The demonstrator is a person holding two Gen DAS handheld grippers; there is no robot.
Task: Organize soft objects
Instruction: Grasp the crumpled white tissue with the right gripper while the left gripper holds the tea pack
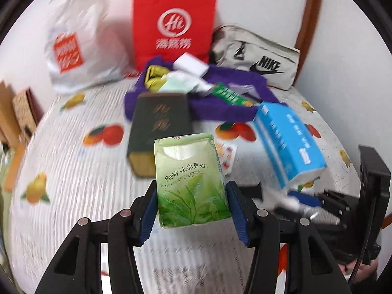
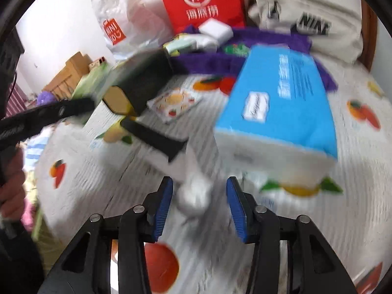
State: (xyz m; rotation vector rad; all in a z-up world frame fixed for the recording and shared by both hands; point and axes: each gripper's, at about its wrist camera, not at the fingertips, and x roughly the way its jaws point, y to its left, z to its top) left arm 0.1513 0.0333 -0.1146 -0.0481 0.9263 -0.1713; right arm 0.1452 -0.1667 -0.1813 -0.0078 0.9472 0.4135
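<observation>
My left gripper (image 1: 192,188) is shut on a green tissue pack (image 1: 188,166), its blue pads pressing both sides and holding it above the bedspread. A blue tissue pack (image 1: 286,142) lies tilted to its right. In the right wrist view the blue tissue pack (image 2: 276,103) fills the upper right, and its white crumpled wrapper end (image 2: 193,196) hangs between the blue pads of my right gripper (image 2: 199,183). A gap shows beside the right pad, so the jaws stand open around it. The picture is blurred. One of my left gripper's black fingers (image 2: 61,112) crosses the left side.
A dark box with gold characters (image 1: 159,127) lies behind the green pack. Beyond it a purple towel (image 1: 220,107) carries small packets. A red paper bag (image 1: 174,24), a white plastic bag (image 1: 73,44) and a grey Nike bag (image 1: 257,56) line the wall. Cardboard boxes (image 2: 71,73) stand left.
</observation>
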